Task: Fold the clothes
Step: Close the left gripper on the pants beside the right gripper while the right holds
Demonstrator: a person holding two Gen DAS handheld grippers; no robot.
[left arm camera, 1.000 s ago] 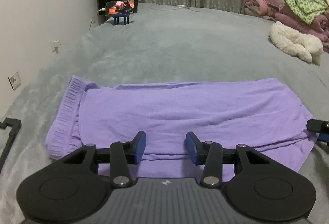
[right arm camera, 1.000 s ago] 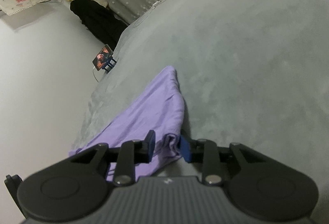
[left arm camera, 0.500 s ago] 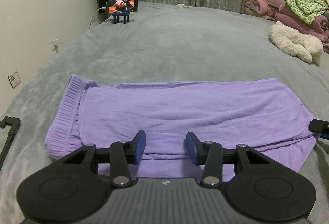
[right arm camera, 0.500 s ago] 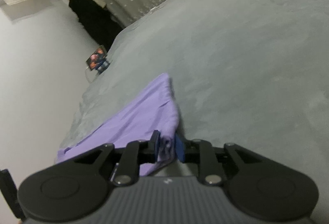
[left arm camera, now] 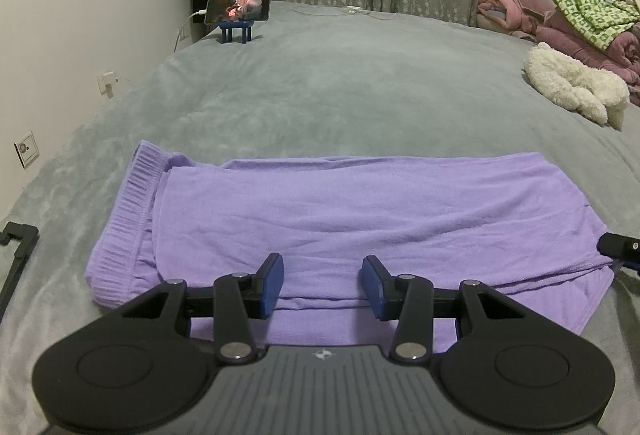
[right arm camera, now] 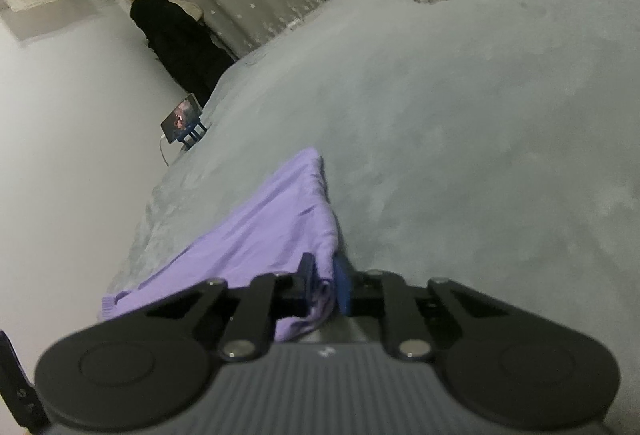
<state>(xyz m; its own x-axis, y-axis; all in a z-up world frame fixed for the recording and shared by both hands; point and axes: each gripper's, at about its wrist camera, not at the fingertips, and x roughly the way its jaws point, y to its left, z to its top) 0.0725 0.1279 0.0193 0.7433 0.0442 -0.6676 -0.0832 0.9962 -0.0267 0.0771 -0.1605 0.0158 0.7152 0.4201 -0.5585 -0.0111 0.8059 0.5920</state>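
Observation:
A pair of purple trousers lies folded lengthwise across the grey bed cover, with its ribbed waistband at the left. My left gripper hangs open over the near edge of the trousers, its blue pads wide apart with nothing pinched. In the right wrist view the same trousers run away to the upper left. My right gripper is closing its jaws on the hem end, and a bunch of purple cloth is squeezed between the pads. Its black tip shows at the right edge of the left wrist view.
A phone on a blue stand sits at the far left of the bed by the wall. A white fluffy item and a pile of pink and green clothes lie at the far right. A black bracket juts in at the left.
The right gripper's jaws have narrowed from a loose gap onto the trouser hem, and its view has rolled slightly. The left gripper and the trousers have stayed put.

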